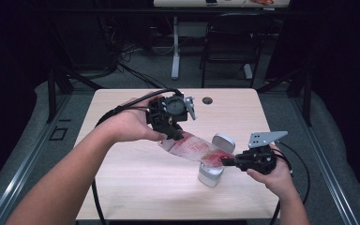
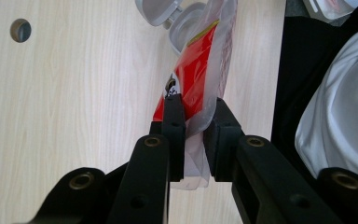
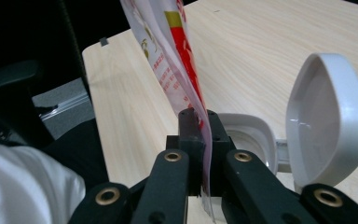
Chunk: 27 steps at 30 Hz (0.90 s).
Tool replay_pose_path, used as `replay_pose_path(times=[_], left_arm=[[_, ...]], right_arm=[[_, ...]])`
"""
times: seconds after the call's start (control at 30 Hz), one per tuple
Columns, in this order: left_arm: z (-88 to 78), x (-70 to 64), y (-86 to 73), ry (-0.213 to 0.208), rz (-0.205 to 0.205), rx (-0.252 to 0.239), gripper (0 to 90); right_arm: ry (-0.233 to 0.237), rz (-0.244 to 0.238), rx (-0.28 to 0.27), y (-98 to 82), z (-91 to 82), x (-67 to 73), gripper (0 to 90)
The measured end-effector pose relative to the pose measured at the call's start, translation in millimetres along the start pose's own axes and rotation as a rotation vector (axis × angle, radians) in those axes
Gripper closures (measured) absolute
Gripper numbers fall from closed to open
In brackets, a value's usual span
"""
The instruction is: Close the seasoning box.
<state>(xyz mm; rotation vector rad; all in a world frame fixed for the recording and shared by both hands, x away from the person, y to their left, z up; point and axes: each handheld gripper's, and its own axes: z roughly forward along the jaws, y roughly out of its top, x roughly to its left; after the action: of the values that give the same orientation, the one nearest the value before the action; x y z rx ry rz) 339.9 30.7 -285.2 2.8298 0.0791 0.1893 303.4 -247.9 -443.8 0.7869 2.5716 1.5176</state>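
With both the left gripper (image 2: pixel 193 126) and right gripper (image 3: pixel 200 126) clamped on the red-printed plastic pouch (image 1: pixel 192 147), a pull apart could tear it and spill beside the open-lidded white container (image 1: pixel 211 174) below the right gripper.

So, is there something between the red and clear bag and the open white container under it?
Nothing visible. The bag, clamped by the left gripper and right gripper, hangs above the container, whose lid is flipped open to the side.

Glossy, crinkled clear-and-red plastic pouch (image 1: pixel 194 147); beneath its lower end, smooth white plastic container (image 1: pixel 211 174) with satin-sheened open lid (image 3: pixel 328 119); under the container, pale matt wood-grain table (image 1: pixel 136 173); clamping the pouch, matt black plastic grippers.
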Motion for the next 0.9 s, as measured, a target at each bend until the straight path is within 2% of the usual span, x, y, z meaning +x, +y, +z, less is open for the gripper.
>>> replay_pose_path(times=[0.17, 0.43, 0.9], left_arm=[[-0.3, 0.8, -2.9, -0.002, -0.010, -0.004, 79.8], [4.9, 2.8, -7.8, -0.013, -0.019, -0.023, 79.7], [17.5, 5.2, -27.5, -0.040, -0.052, -0.062, 79.7]], right_arm=[[-0.033, 0.007, -0.017, 0.6, 3.0, -0.2, 89.6], [-0.055, 0.006, -0.023, 1.3, -0.2, -0.7, 89.6], [-0.059, -0.005, -0.035, 4.1, -3.5, 3.1, 89.6]])
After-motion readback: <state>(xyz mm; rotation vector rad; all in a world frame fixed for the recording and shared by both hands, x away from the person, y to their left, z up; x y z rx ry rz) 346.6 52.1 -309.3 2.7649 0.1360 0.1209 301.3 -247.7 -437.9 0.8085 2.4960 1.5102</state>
